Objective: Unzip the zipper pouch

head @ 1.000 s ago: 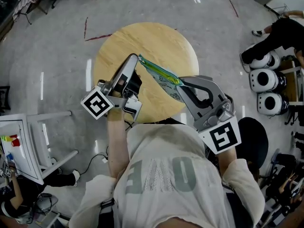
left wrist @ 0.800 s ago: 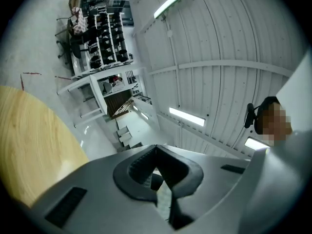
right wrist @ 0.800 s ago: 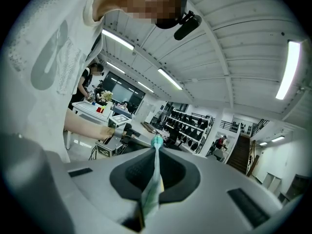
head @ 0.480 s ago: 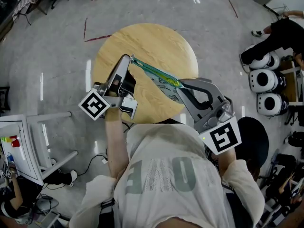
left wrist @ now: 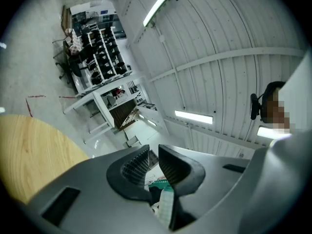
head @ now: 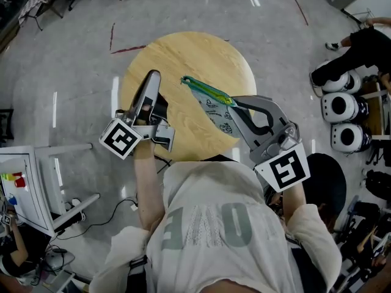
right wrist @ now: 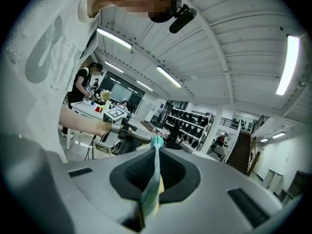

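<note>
In the lower half of the head view, nearest the camera, the right gripper (head: 231, 105) is clenched on the lower-right end of the zipper pouch (head: 211, 99), which slants up and left over the round wooden table (head: 183, 50). Left of it, the left gripper (head: 153, 78) stands apart from the pouch's free upper-left tip, with bare wood between them. Its jaws have just been easing apart and are released, with nothing pressed between the pads.

The step in hand is judged to be a fresh grasp on the zip pull. The left gripper should approach along the pouch's line and close squarely on the pull, not on fabric. It then draws away while the right holds the pouch taut.

Only the right gripper view shows the pouch edge-on, pinched between the pads, with the left gripper beyond. Only the left gripper view shows the narrow slit between its ribbed pads, and low in that gap a green-and-white scrap that cannot be identified. Only the head view shows the separation between pouch tip and left gripper.
</note>
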Demonstrator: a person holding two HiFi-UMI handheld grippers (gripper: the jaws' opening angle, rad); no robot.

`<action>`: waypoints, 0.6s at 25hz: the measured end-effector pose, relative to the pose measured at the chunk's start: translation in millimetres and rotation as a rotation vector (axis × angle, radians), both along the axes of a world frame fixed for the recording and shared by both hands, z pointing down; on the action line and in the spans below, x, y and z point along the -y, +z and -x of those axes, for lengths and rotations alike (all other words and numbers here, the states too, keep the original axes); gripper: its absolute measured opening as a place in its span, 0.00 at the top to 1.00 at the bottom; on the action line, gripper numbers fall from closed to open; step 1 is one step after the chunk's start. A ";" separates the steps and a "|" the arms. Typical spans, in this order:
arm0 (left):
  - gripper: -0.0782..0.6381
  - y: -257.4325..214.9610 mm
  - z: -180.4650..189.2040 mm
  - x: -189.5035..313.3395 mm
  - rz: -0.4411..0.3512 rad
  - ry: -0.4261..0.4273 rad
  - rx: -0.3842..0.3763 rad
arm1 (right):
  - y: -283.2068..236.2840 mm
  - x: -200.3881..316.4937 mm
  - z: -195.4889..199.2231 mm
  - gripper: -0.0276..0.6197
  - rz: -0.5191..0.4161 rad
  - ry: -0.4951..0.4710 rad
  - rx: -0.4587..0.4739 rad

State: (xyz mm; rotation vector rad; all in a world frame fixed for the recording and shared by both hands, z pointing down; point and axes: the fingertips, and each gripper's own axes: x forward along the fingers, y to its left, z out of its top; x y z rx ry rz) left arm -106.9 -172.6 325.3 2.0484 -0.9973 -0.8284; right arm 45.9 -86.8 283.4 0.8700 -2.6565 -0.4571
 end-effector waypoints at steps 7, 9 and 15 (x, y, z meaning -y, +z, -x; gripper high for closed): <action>0.85 -30.6 5.4 -11.2 -0.095 -0.088 0.216 | 24.7 30.4 3.0 0.91 -0.007 -0.045 -0.146; 0.85 -40.4 5.4 -16.5 -0.123 -0.113 0.283 | 32.3 41.3 6.4 0.91 -0.011 -0.060 -0.196; 0.85 -53.9 7.3 -30.8 -0.165 -0.171 0.456 | 57.6 74.9 16.7 0.91 -0.011 -0.078 -0.287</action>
